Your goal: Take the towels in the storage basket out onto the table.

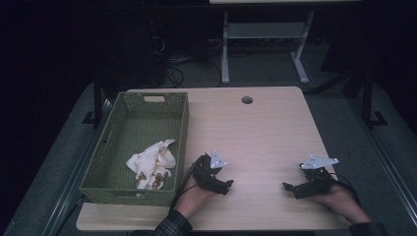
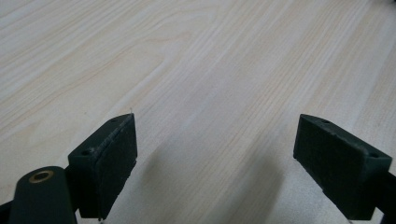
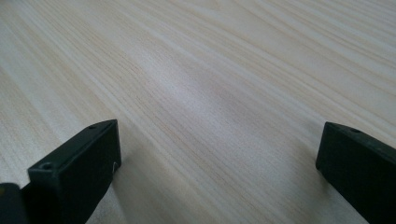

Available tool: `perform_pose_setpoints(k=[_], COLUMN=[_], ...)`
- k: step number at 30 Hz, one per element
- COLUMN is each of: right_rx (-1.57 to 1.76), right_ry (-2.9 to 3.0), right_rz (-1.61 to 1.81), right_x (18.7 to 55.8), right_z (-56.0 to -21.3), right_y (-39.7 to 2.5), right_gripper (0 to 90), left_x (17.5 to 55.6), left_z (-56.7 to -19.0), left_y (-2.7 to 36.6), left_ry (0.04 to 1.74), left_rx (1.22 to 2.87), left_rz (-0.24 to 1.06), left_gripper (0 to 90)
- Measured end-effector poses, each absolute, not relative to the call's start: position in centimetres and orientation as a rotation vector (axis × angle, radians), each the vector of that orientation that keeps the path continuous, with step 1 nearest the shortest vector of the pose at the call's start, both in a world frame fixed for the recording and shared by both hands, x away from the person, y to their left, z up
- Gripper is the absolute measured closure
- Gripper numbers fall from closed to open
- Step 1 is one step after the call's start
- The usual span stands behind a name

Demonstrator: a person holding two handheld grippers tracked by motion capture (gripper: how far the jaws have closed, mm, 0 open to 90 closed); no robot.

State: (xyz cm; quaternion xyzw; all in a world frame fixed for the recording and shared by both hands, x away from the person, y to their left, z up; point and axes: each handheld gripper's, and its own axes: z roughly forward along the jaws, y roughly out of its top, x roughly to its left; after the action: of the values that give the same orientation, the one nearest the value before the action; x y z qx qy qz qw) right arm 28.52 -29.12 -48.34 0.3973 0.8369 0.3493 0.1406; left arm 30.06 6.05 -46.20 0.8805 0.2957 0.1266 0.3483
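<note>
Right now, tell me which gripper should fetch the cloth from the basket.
Left. The left gripper rests open beside the green basket holding the cloth; the right gripper sits farther away.

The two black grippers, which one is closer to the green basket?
The left gripper is closer: it rests just right of the green perforated plastic basket holding a crumpled white cloth. The right gripper sits across the table.

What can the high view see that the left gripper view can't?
High view alone: the green basket with a crumpled white cloth inside, both hands, the right gripper and the floor behind. Left gripper view alone: a close look at the left gripper, its black jaws standing wide apart with nothing between them. Both share the pale wooden table and that left gripper.
</note>
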Motion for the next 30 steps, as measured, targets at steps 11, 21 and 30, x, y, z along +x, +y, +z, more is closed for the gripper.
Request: perform_pose_setpoints(k=[11,21,30], right_rx=[1.148,1.148,1.148], right_ry=[2.416,2.416,2.416], right_rz=[1.01,1.01,1.01], right_x=[28.5,28.5,28.5], right_z=[-48.3,-48.3,-48.3], right_y=[-29.1,-29.1,-29.1], right_gripper=[0.0,0.0,0.0], left_x=[30.0,30.0,30.1], left_z=[-45.5,-44.4,-43.4], left_y=[6.0,6.2,6.3], left_ry=[0.767,0.768,0.768], left_rx=[2.277,2.258,2.233], left_rz=[0.341,0.348,0.338], left_gripper=[12.8,12.9,13.0])
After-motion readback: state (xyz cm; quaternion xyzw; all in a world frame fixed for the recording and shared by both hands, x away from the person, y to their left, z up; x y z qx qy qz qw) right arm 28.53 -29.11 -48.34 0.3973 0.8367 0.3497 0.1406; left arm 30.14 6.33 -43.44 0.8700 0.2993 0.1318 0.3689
